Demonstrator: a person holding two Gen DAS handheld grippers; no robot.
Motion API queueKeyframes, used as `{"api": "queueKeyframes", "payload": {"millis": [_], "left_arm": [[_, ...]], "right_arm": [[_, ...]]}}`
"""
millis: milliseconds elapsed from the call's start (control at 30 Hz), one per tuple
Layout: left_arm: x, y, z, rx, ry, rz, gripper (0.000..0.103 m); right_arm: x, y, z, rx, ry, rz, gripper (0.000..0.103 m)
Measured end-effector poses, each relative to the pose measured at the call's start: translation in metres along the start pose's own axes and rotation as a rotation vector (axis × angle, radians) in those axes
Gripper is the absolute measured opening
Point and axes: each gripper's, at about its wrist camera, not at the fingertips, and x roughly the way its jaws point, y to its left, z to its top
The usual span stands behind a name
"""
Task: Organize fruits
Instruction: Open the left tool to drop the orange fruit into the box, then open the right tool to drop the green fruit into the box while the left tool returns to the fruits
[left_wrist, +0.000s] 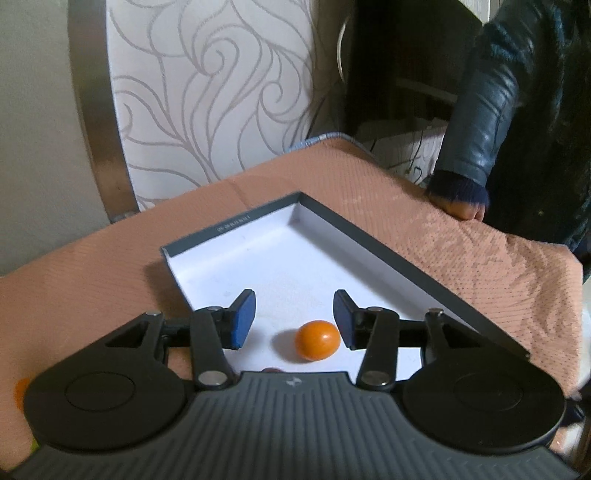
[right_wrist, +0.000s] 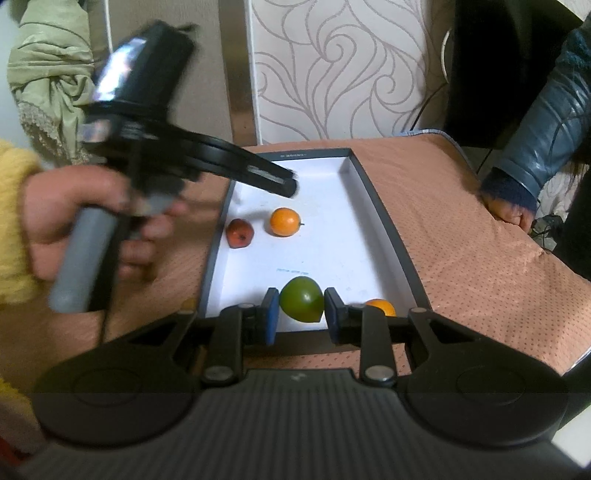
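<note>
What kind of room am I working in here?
Probably a home, perhaps a bedroom: the swirl-patterned padded panel looks like a headboard, the box of fruit sits on a peach quilted cover, and a green coat hangs nearby.

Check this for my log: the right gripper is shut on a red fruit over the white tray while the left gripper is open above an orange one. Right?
Not quite. The right gripper holds a green fruit, not a red one, as the right wrist view shows; the rest stands: left gripper open, orange fruit, tray.
</note>
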Motion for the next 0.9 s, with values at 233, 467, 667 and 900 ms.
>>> {"api": "queueKeyframes", "payload": {"millis": [233,467,667,900], "left_arm": [[-0.035,0.015,-0.009,-0.04,-0.016,0.034,0.053],[-0.065,0.027,-0.027,-0.086,-0.015,0.075,0.053],[-0.086,0.034,-0.043,-0.118,-0.014,0.119,0.053],[-0.103,0.044,-0.059,-0.166,-0.011,0.169,0.053]], "right_arm": [[0.02,-0.005,0.008,0.011,0.022,0.015,0.029],[0.039,-0.006,0.014,-0.022,0.041,0.031,0.029],[0.06,-0.014,0.022,-0.036,0.058,0.019,0.029],[0.083,-0.015,0.027,-0.052,0.099,0.016,0.03]]}}
